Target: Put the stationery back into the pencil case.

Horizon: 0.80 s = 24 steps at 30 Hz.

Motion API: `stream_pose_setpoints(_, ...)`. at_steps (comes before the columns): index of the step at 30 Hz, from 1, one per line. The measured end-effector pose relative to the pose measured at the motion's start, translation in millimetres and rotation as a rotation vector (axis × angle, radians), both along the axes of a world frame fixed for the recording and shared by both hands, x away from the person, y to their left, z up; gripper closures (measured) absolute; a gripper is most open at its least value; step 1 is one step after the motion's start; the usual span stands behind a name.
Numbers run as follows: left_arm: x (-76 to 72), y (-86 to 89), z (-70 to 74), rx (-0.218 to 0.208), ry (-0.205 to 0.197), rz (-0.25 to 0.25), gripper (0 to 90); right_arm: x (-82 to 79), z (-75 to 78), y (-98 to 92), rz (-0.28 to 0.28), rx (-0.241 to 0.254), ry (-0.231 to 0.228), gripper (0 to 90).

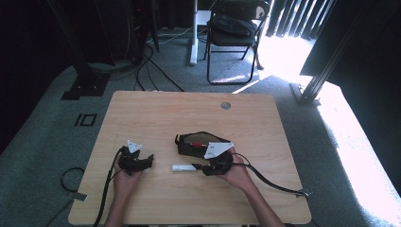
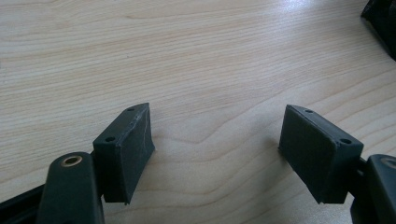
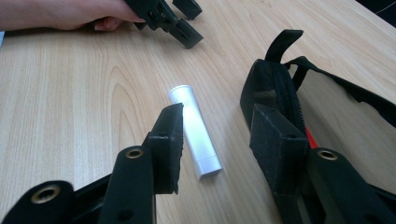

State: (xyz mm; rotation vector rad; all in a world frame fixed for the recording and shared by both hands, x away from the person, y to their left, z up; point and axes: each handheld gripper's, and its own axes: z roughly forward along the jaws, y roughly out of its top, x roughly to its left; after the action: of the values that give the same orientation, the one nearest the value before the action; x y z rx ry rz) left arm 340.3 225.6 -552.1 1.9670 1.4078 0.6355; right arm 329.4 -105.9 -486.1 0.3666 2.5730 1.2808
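Room for moving is widest across the far half of the surface (image 1: 156, 106), bare wood out to its far edge, and along the near strip in front of your forearms. Your right tool (image 3: 217, 135) sits at about 5 o'clock from the surface's centre, jaws partly parted with nothing pressed between them; the white tube (image 3: 195, 133) lies flat between the jaws' tips in the right gripper view, close against the left pad, though I cannot tell if it touches. In the high view the tube (image 1: 183, 167) lies at about 6 o'clock from centre, between your two tools, pointing roughly 3 to 9 o'clock. Just beyond your right tool (image 1: 201, 167), at its 12 o'clock, lies the open black pouch (image 1: 196, 142), something red inside it; its edge crowds your right jaw. Your left tool (image 1: 152, 159) rests at about 8 o'clock, jaws wide and empty over bare wood, well in from the left edge
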Motion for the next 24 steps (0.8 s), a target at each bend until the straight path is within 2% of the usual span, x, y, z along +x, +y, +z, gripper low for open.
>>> stream_pose_setpoints(6, 0.0, 0.0, 0.0, 0.000, 0.000, 0.000, 26.0, 0.1, -4.3, 3.4, 0.001, 0.017, 0.013, 54.4)
stream_pose_setpoints(15, 0.0, 0.0, 0.0, 0.000, 0.000, 0.000, 26.0, 2.2, -11.8, 7.8, -0.001, 0.011, 0.022, 55.2)
stream_pose_setpoints(24, 0.0, 0.0, 0.0, 0.000, 0.000, 0.000, 25.9, 4.9, -21.8, 13.0, -0.007, 0.003, 0.046, 51.9)
